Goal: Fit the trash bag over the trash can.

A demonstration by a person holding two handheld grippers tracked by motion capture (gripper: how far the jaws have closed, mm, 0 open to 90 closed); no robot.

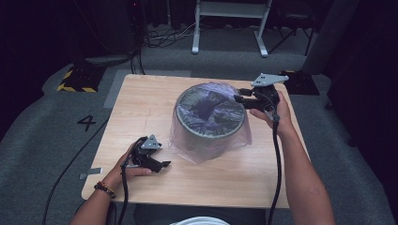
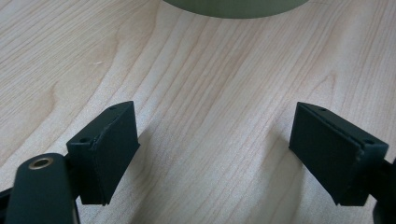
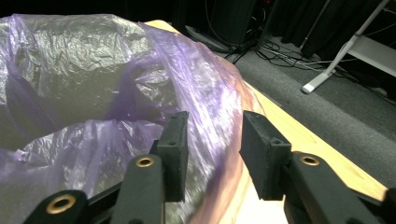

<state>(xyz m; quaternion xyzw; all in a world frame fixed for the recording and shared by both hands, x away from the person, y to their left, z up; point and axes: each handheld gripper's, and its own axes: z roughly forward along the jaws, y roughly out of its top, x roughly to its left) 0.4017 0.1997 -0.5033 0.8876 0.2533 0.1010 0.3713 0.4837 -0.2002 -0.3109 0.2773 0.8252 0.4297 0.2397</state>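
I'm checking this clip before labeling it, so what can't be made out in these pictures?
- High view: inside of the bin, veiled by the purple bag.
- Right gripper view: whether the right gripper pinches bag film; it is blurred there.
- Left gripper view: bin cut off by the top edge.

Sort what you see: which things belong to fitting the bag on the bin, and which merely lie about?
In use: purple bag, bin, right gripper, left gripper.
Lying about: white stand, floor cables, hazard-striped block.
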